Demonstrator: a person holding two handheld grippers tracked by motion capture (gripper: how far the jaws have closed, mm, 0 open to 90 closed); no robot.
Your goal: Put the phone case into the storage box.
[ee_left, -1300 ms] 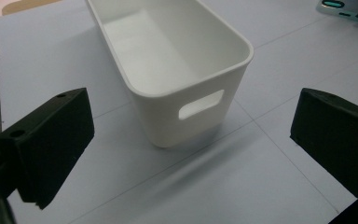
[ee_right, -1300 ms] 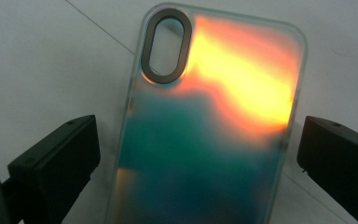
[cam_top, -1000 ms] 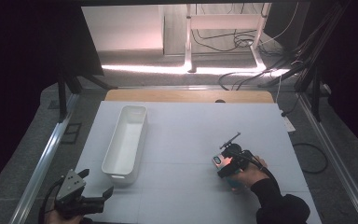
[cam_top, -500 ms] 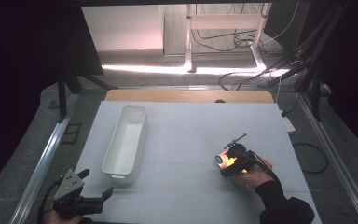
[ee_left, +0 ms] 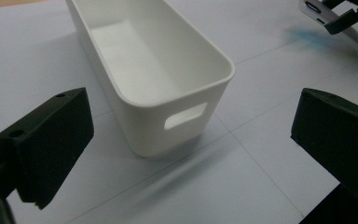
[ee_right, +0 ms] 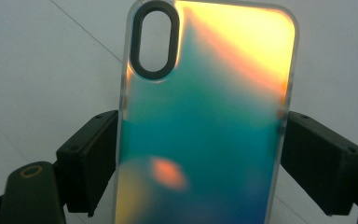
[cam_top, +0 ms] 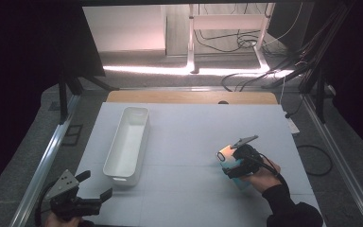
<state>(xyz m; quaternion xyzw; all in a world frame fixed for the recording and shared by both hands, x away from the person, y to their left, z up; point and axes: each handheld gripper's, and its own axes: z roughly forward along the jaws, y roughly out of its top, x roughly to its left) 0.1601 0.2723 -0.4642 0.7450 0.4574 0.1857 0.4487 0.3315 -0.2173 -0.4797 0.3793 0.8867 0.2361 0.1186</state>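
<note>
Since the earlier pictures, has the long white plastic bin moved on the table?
No. The long white plastic bin lies at the same spot beside the wooden strip at the table's far edge.

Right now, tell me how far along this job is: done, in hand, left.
Done: the right gripper has clamped the phone case by its side edges, seemingly just off the table. In hand: carrying it. Left: probably setting it in the white bin, which is empty. The left gripper waits open at the bin's near end.
</note>
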